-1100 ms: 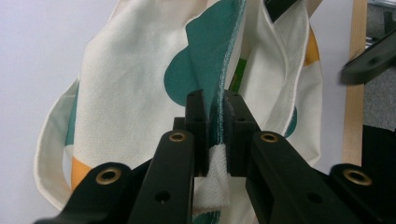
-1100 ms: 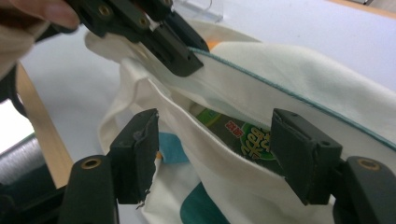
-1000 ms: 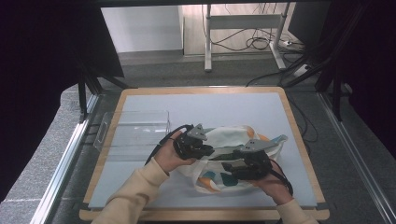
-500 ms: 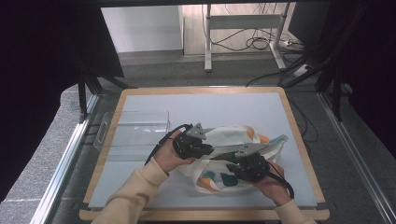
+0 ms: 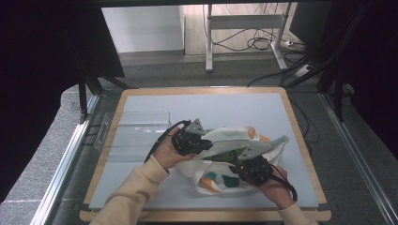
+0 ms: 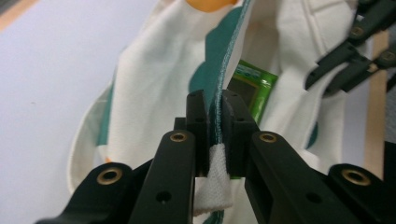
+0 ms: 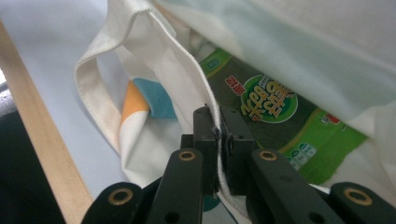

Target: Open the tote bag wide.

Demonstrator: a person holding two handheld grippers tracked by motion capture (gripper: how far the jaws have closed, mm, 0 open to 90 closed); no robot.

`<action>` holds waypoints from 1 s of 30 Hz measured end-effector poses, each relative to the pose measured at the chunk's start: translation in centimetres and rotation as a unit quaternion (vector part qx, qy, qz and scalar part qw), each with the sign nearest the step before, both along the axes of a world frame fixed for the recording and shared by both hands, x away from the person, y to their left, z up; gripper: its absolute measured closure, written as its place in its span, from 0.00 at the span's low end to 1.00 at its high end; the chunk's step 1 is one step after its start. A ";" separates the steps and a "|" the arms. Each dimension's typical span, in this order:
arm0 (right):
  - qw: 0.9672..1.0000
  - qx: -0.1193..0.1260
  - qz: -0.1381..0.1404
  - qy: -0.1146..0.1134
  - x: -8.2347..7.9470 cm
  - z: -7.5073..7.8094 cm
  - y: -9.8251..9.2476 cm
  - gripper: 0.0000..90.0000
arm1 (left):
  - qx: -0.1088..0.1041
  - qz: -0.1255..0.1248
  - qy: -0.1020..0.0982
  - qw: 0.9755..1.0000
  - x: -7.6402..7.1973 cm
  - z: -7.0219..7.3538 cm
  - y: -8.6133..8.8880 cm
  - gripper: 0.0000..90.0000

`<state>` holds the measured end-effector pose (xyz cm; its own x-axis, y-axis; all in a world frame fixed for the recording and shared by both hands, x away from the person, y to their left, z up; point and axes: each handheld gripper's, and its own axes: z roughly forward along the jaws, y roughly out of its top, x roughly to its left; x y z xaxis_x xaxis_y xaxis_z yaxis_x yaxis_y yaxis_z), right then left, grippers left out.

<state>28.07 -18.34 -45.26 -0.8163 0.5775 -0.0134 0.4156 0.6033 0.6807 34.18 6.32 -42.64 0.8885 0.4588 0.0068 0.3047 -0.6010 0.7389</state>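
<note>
Cloth bag [image 5: 225, 157], soft and limp, lies on the bench [image 5: 141, 187]; its rim hem is pinched by left tongs [image 6: 214, 135] and by just-closed right tongs [image 7: 218, 140], the firmest hold.

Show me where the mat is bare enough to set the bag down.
The far strip of the mat, between the wooden frame and the tote bag, is bare, and so is the near left corner below the clear tray. The near middle is crowded: both tongs, left and right, pinch the bag's rim.
</note>
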 end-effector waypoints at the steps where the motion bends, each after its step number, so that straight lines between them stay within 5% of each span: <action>1: 1.000 0.000 0.000 0.000 0.0 0.0 0.0 0.95 | 0.000 0.000 0.000 1.000 0.0 0.0 0.0 0.93; 15: 1.000 0.018 0.009 0.007 -0.8 -0.3 -0.6 0.96 | 0.003 0.049 -0.021 0.999 1.8 0.1 0.6 0.93; 30: 0.999 0.027 0.021 0.016 -1.8 -0.2 -0.9 0.96 | -0.001 0.085 -0.022 0.996 4.3 -0.1 1.0 0.94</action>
